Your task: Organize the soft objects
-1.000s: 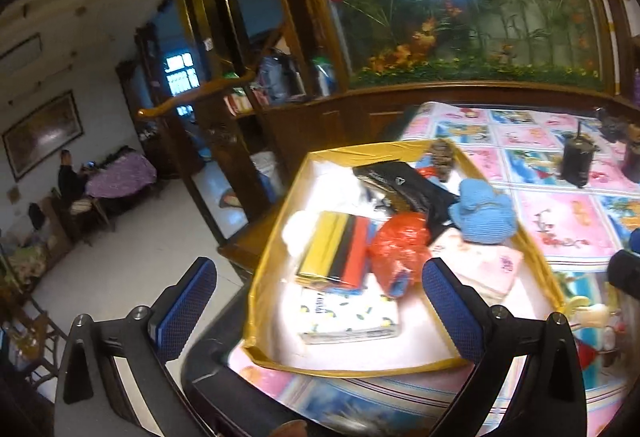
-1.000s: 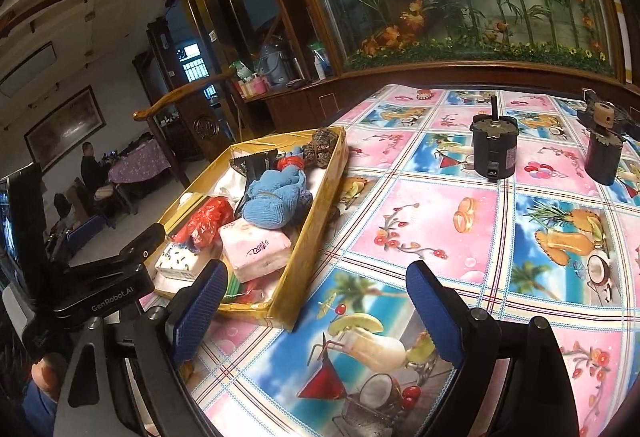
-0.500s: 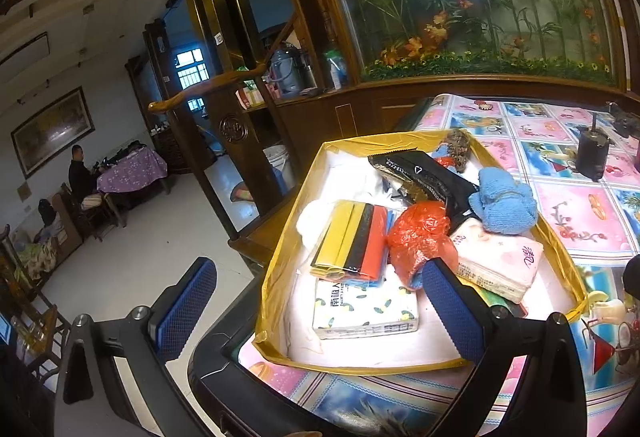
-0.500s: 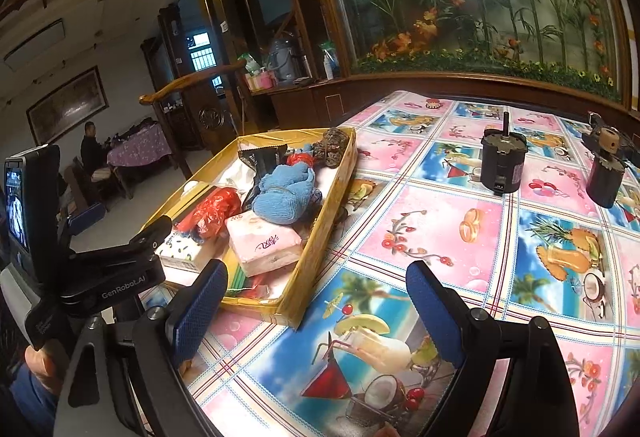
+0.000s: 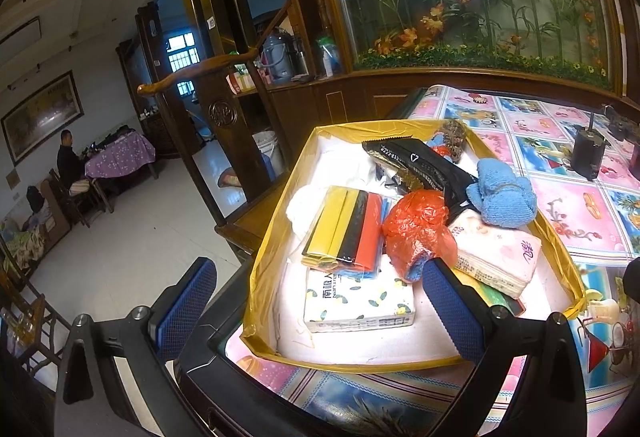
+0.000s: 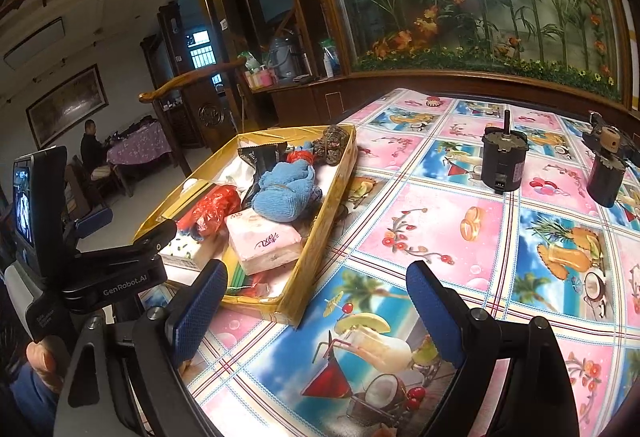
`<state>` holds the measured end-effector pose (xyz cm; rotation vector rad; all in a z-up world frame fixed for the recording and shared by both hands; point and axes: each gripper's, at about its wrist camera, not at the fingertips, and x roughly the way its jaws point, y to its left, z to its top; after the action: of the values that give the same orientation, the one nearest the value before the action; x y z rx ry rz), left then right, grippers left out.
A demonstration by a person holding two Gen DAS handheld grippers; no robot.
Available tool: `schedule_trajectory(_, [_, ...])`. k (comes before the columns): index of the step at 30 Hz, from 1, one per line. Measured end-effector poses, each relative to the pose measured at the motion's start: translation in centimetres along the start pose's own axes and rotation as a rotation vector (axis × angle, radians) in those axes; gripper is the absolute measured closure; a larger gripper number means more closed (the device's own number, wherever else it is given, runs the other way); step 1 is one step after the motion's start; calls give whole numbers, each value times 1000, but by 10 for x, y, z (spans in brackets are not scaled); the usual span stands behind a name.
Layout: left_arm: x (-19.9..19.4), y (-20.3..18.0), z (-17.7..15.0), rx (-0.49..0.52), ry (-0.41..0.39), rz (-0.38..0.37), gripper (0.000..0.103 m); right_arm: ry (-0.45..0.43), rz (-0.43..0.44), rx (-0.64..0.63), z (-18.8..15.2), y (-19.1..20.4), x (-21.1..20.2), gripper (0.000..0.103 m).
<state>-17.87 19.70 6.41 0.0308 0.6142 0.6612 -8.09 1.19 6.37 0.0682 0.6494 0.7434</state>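
Observation:
A shallow yellow box (image 5: 264, 261) at the table's left edge holds a blue knitted cloth (image 5: 502, 195), a red plastic bag (image 5: 416, 229), a pink tissue pack (image 5: 500, 257), a white lemon-print tissue pack (image 5: 358, 301), a yellow-black-red folded stack (image 5: 344, 231), a black pouch (image 5: 424, 165) and white cloth. My left gripper (image 5: 316, 309) is open and empty above the box's near left corner. My right gripper (image 6: 316, 313) is open and empty over the tablecloth, just right of the box (image 6: 320, 233). The blue cloth (image 6: 284, 189) and pink pack (image 6: 264, 241) show there too.
Two dark cylindrical motors (image 6: 502, 165) (image 6: 606, 173) stand on the patterned tablecloth (image 6: 440, 237) at the right. The left gripper's body (image 6: 100, 273) is beside the box. A wooden wall panel with a flower mural is behind the table. The floor drops off left of the table.
Both grippers have drawn back and risen slightly, so the box looks a little farther off. Both stay open and empty. The objects in the box have not moved.

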Motion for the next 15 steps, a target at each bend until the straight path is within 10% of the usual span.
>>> schedule_trajectory(15, [7, 1, -2, -14, 32, -23, 0, 0, 0, -1, 0, -1, 0, 9])
